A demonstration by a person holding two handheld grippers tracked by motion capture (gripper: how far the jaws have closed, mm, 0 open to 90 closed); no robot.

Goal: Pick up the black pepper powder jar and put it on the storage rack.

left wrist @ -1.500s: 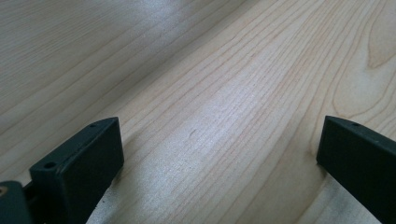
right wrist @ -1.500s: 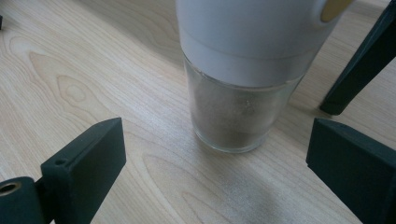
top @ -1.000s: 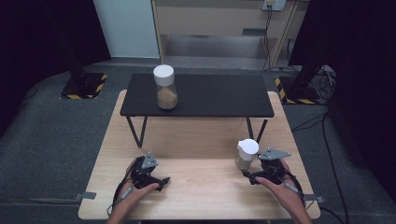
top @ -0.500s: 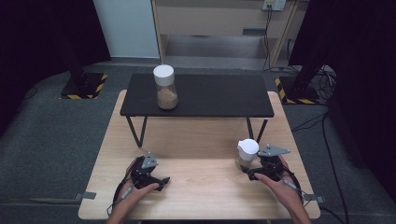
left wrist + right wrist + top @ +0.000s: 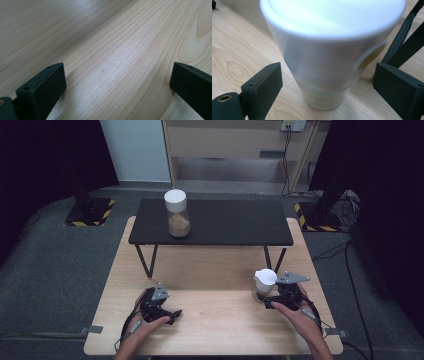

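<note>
— Moved: right tool (image 5: 327, 82) only, jaws just closing, pads not yet touching.
— Item? White-lidded jar (image 5: 329, 50), upright on table (image 5: 210, 320), directly between them (left tool (image 5: 117, 87) wide, idle).

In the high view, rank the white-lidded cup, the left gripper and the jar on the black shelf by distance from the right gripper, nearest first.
1. White-lidded cup: on the wooden table right beside the right gripper, between its jaws.
2. Left gripper: across the table's near edge, to the left.
3. Jar: far back left, up on the black shelf.
</note>
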